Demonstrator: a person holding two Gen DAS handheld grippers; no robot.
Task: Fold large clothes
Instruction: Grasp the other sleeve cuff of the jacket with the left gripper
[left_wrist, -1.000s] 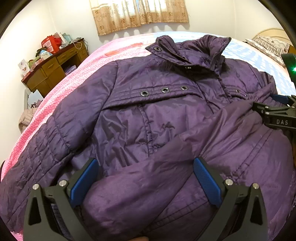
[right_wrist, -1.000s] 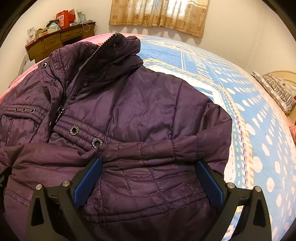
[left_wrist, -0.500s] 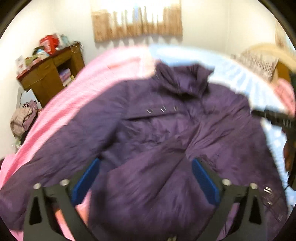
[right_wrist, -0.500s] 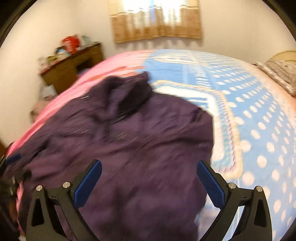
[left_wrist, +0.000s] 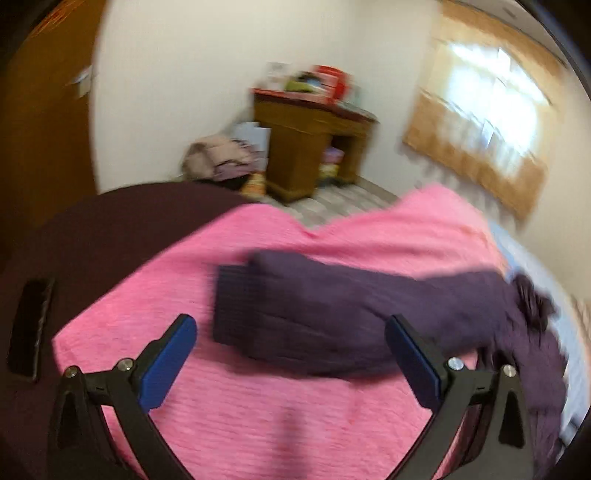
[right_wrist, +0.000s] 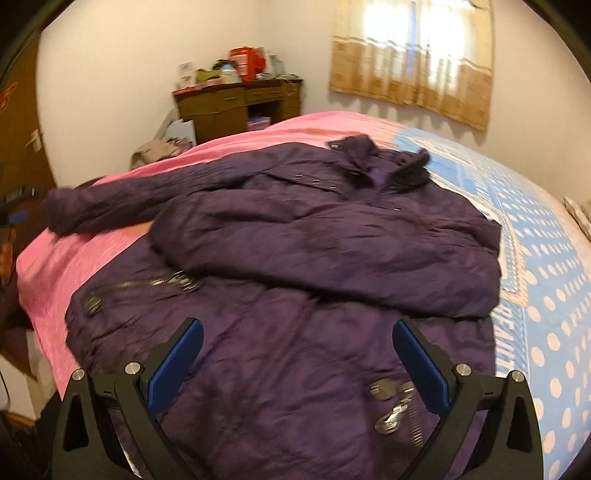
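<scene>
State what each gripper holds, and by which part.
Nothing: the left gripper and the right gripper are both open above the purple jacket.

We see the left gripper (left_wrist: 291, 354) spread wide and empty above the pink blanket (left_wrist: 258, 417), the purple jacket sleeve (left_wrist: 314, 314) lying across it.

I see the bed (right_wrist: 546, 236) under a spread that is pink on the side toward the wooden desk (right_wrist: 221, 107) and blue with pale dots away from it, with the purple jacket (right_wrist: 332, 251) lying flat across both halves, one sleeve (left_wrist: 314, 317) stretched over the pink.
</scene>
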